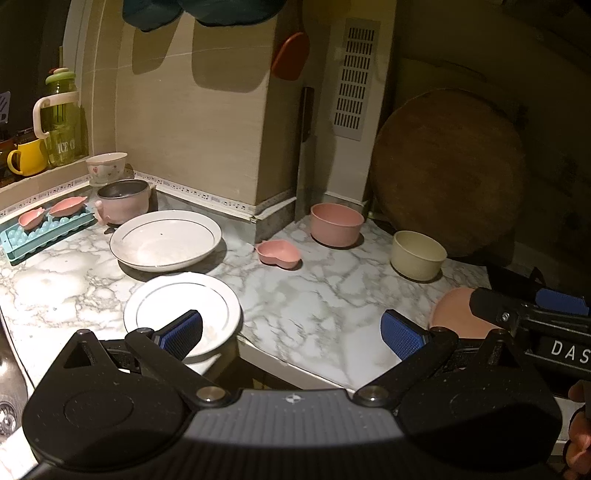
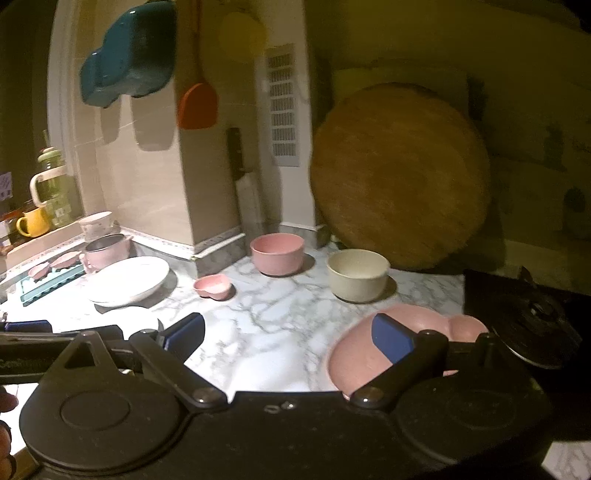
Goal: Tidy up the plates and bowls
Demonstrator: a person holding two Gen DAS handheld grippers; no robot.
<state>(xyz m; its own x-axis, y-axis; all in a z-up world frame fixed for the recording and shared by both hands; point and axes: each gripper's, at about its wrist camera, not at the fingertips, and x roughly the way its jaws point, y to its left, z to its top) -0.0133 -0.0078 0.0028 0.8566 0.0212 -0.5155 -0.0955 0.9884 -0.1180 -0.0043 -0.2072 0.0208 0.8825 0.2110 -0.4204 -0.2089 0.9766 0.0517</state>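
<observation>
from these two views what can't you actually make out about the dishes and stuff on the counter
- Pink plate: its near part is covered by the right gripper in the right wrist view; in the left wrist view only a sliver shows.
- Near white plate: its front rim sits behind a finger of the left gripper.
- Green jug: lettering partly readable only.
- Metal-lined pink pot: too dim to see any contents.

The pink plate (image 2: 364,354) at the counter's near right edge is half covered by the right gripper's finger, so its full shape is anyone's guess. The small white plate (image 1: 177,310) has its near rim behind the left gripper's finger. The teal thing (image 1: 199,11) hanging up top is cut off by the frame. The jars behind the yellow mug (image 1: 27,158) are too dark to make out.
</observation>
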